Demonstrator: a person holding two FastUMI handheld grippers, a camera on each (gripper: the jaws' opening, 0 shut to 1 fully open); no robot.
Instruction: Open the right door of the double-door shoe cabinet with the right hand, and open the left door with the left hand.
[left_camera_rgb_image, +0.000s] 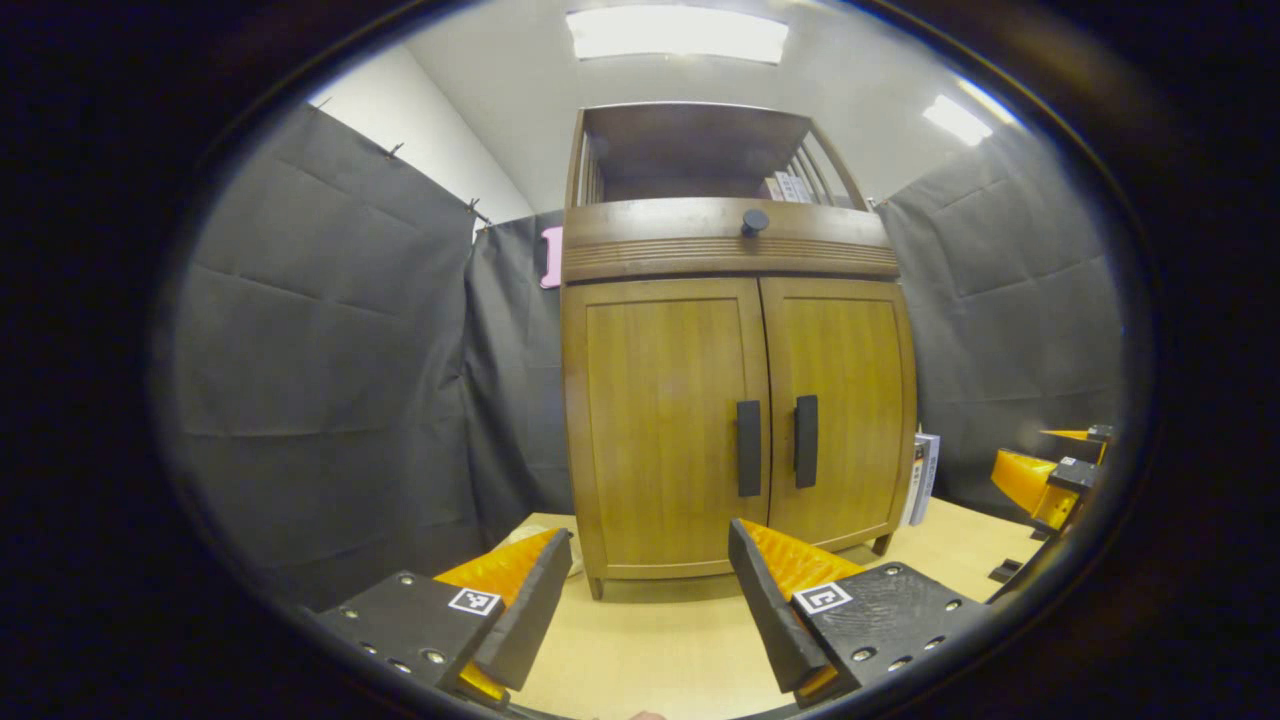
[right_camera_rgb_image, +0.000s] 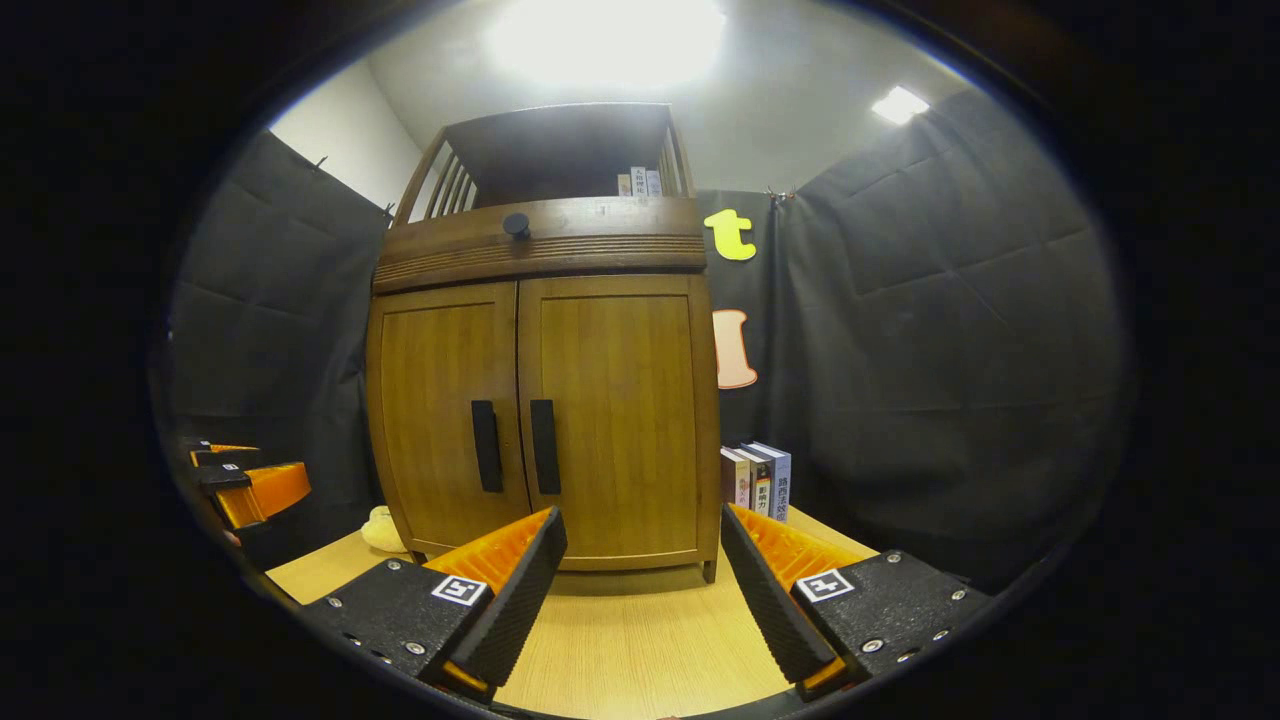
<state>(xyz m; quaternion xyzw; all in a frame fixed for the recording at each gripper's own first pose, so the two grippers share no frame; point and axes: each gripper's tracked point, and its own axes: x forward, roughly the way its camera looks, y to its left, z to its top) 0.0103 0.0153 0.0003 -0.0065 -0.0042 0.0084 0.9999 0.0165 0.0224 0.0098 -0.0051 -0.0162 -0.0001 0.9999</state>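
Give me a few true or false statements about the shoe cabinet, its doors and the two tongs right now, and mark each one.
1. Both doors of the cabinet are closed. True.
2. The right tongs are shut on the right handle. False: they are open and short of the cabinet, touching nothing.
3. The left tongs are open. True.
4. The left handle is a round knob. False: both door handles are dark upright bars beside the centre seam; the round knob sits on the band above the doors.
5. Books stand on the table beside the cabinet. True.
6. The cabinet's top shelf is closed off by a door. False: it is open at the front.
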